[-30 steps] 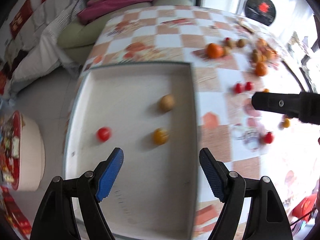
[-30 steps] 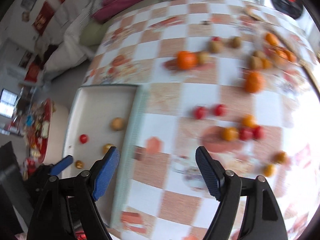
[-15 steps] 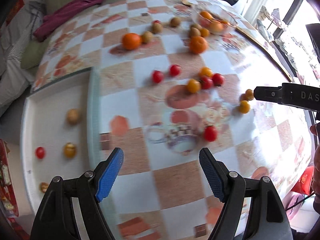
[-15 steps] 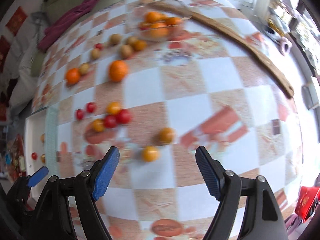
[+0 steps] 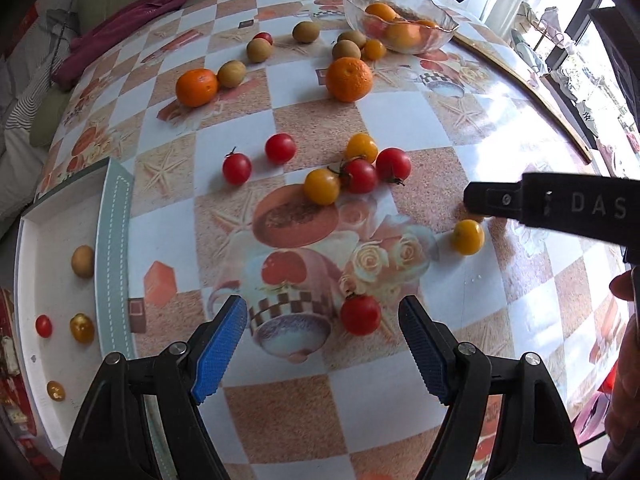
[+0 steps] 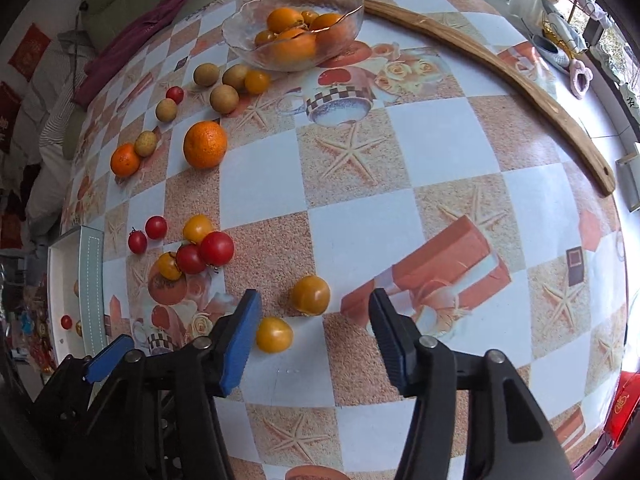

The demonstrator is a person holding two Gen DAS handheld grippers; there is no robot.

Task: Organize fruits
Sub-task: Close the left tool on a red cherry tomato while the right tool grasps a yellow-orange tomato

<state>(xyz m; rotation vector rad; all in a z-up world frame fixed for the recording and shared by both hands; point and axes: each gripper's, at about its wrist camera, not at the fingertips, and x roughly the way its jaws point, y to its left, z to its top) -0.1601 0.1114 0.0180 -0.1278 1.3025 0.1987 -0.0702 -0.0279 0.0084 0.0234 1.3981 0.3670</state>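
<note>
Fruits lie scattered on the checked tablecloth. My left gripper is open, with a red cherry tomato lying between its fingers. My right gripper is open, with an orange-yellow tomato just ahead between its fingers and a yellow tomato by its left finger. A cluster of red and yellow tomatoes lies mid-table. Two oranges and several brown longans lie farther back. A white tray at the left holds a longan, a red tomato and two yellow ones.
A glass bowl with orange fruits stands at the far side. A curved wooden stick lies along the table's right edge. A sofa with a magenta cloth is beyond the table. The right gripper's finger crosses the left wrist view.
Both grippers have swung right from the tray toward the table's middle and come lower over the loose tomatoes. Both stay open.
</note>
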